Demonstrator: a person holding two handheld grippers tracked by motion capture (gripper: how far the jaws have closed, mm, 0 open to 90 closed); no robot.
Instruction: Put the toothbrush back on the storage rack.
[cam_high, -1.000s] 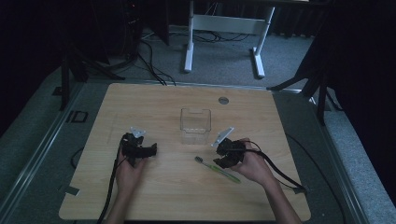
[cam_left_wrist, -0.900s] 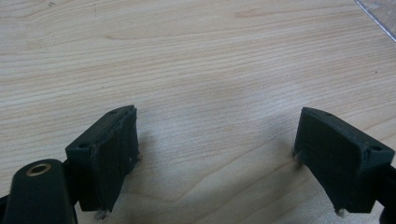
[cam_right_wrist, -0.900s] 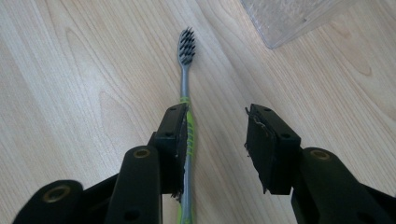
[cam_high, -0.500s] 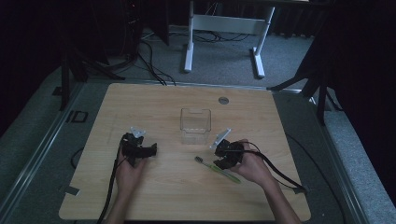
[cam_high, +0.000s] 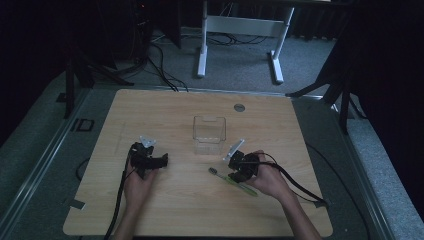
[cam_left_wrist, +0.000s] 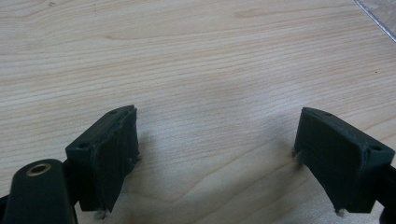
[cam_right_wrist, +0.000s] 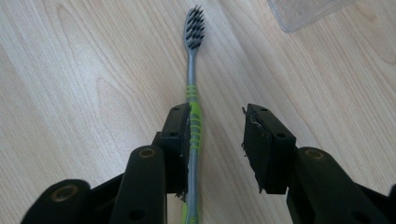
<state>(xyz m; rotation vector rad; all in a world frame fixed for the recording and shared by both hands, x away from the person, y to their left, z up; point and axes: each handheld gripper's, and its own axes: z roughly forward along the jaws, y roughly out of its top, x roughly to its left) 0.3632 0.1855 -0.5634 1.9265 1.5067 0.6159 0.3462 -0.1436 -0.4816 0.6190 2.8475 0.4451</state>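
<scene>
A toothbrush with a grey neck, dark bristles and a green handle lies flat on the wooden table, right of centre. My right gripper is low over its handle. Its jaws have just been closing, and the handle lies between them against the left pad, with a gap to the right pad. My left gripper rests on the table at the left, open, with bare wood between its fingertips.
A clear plastic container stands mid-table just beyond the right gripper; its corner shows in the right gripper view and the left gripper view. A round grommet sits near the far edge. Cables trail back from both grippers.
</scene>
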